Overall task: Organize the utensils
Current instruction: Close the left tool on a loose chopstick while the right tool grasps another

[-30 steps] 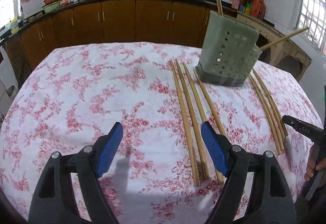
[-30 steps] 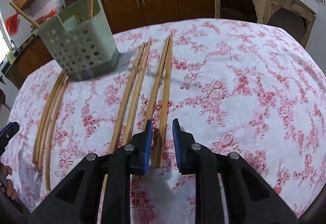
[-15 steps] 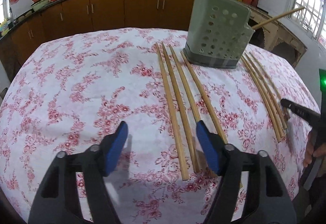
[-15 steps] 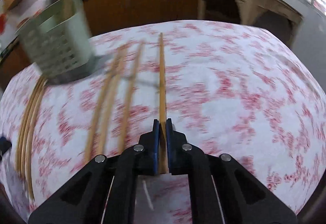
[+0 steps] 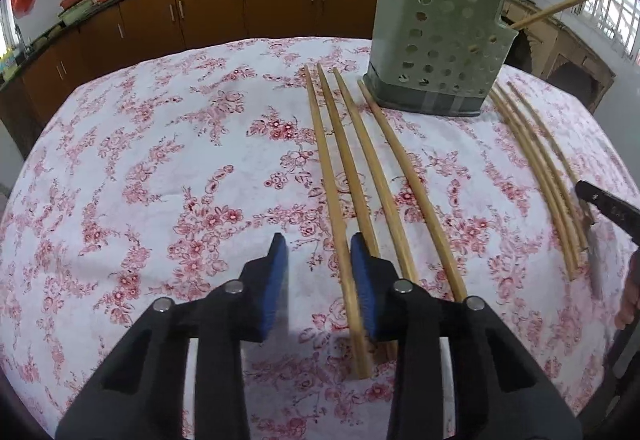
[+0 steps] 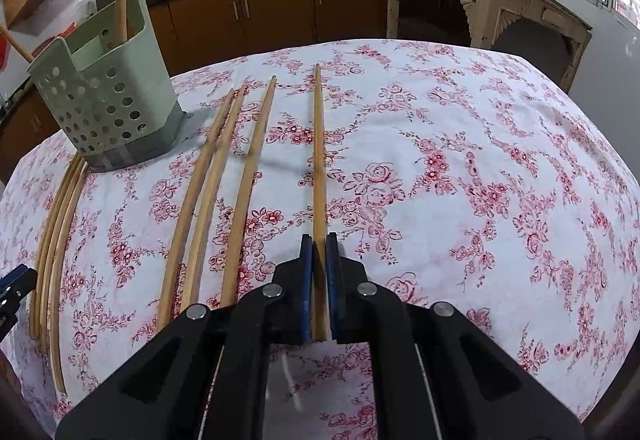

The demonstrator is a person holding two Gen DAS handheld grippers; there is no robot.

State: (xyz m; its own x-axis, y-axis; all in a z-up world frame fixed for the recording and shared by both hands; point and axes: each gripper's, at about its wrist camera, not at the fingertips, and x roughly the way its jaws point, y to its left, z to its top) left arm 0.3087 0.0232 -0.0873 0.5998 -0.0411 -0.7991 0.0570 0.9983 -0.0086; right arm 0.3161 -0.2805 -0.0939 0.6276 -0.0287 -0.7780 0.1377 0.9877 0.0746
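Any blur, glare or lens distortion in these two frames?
Left wrist view: strong fisheye bending, chopsticks sharp, smear at the right edge, window glare. Right wrist view: same bending, crisp throughout, held chopstick in the right claw clear, windows bright.

The right tongs [image 6: 319, 280] are pinching a chopstick [image 6: 318, 176] between their blue pads [image 6: 306, 280], jaws nearly closed. The left tongs [image 5: 320, 280] are hanging low over the worktop [image 5: 160, 180], jaws parted, gripping nothing, one pad [image 5: 362, 288] sitting just beside another stick.
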